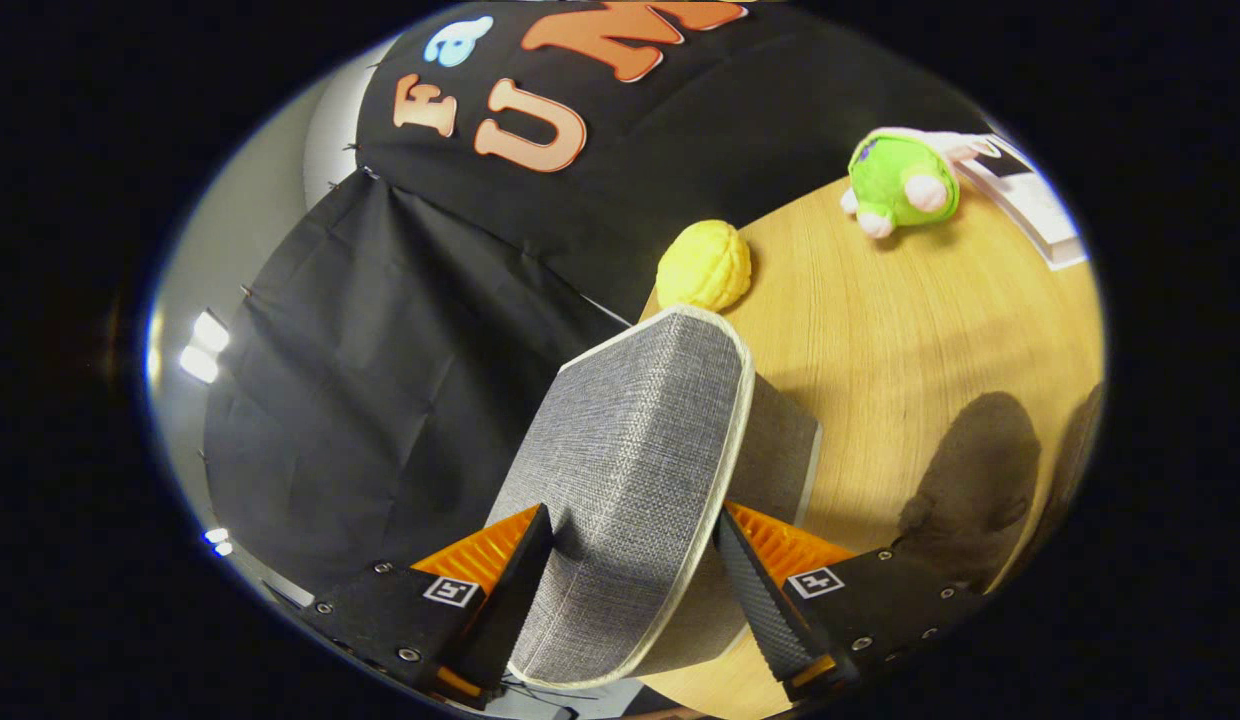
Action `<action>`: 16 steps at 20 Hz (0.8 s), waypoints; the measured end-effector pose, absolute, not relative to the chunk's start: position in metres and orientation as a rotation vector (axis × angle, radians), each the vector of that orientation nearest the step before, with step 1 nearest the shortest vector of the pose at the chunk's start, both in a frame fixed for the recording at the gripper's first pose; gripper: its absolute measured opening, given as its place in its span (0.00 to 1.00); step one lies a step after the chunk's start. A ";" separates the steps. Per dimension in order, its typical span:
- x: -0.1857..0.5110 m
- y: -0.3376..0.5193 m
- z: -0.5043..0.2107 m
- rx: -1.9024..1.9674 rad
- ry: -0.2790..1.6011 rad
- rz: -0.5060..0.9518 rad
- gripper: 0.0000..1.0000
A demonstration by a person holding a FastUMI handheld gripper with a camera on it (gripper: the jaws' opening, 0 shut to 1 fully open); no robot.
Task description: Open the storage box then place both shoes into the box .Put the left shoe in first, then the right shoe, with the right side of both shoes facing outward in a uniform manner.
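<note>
Your gripper (pixel 635 560) has both fingers clamped on the grey fabric lid (pixel 630 470) of the storage box, one on each face, lid tilted up off the wooden table (pixel 880 330). The fabric looks soft, so it may slip out if you swing fast. Beyond the lid sit a yellow toy (pixel 704 265) and a green plush (pixel 900 180); the lid could knock them.
</note>
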State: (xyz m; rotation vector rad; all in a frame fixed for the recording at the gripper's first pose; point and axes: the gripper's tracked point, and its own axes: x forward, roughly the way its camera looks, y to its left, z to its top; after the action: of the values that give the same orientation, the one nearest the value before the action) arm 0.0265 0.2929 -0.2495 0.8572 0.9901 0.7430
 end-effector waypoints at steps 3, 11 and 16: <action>0.023 0.295 -0.251 0.985 1.033 0.757 0.96; 0.031 0.275 -0.241 0.930 0.950 0.699 0.74; 0.037 0.254 -0.225 0.955 0.919 0.654 0.35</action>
State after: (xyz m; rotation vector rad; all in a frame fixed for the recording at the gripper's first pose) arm 0.0374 0.2542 -0.2251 0.9552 0.9192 0.6537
